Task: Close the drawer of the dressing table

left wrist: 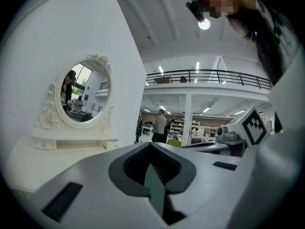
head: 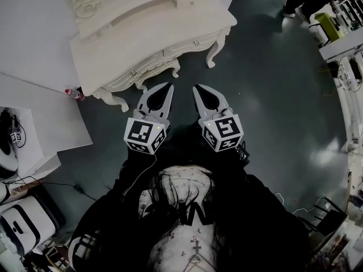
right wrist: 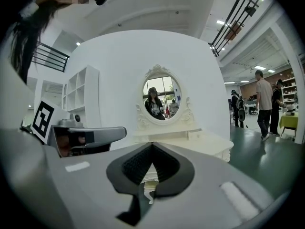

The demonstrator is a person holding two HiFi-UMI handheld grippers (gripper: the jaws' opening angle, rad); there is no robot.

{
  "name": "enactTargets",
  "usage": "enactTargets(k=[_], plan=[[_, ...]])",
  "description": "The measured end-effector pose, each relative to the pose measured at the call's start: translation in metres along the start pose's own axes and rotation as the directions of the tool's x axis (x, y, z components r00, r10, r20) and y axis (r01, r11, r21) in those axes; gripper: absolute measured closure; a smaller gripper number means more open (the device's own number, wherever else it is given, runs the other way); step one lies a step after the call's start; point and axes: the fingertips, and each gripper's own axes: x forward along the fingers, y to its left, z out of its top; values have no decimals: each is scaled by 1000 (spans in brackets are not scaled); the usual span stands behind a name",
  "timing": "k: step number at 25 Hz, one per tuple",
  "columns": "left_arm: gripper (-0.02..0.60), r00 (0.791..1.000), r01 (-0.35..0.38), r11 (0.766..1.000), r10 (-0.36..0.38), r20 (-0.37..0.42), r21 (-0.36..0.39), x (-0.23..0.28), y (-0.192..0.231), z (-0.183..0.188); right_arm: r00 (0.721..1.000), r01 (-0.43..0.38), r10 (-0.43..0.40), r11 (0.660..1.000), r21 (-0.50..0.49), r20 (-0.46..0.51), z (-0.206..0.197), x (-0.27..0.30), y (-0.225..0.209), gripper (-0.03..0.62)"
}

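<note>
Your left gripper [head: 168, 86] and right gripper [head: 197, 88], both clenched empty, short of cream carved dressing table [head: 153, 30] ahead; off-centre push on drawer front [head: 173, 50] could skew, jam it.

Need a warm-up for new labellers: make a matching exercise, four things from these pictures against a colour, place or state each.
Things:
1. dressing table
2. oval mirror
3. small bottle
4. left gripper

Descriptions:
A. shut, holding nothing
B. red cap, low down beside a table leg
C. cream white, with curved legs
D. shows a person's reflection

Pairs: 1-C, 2-D, 3-B, 4-A.
</note>
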Motion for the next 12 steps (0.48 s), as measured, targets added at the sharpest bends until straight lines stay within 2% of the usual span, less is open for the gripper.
enactTargets(k=[12], plan=[[581,997,-78,997,78,16,-13,128,0,19,997,-71,71,998,-2,7,36,39,-122,585]])
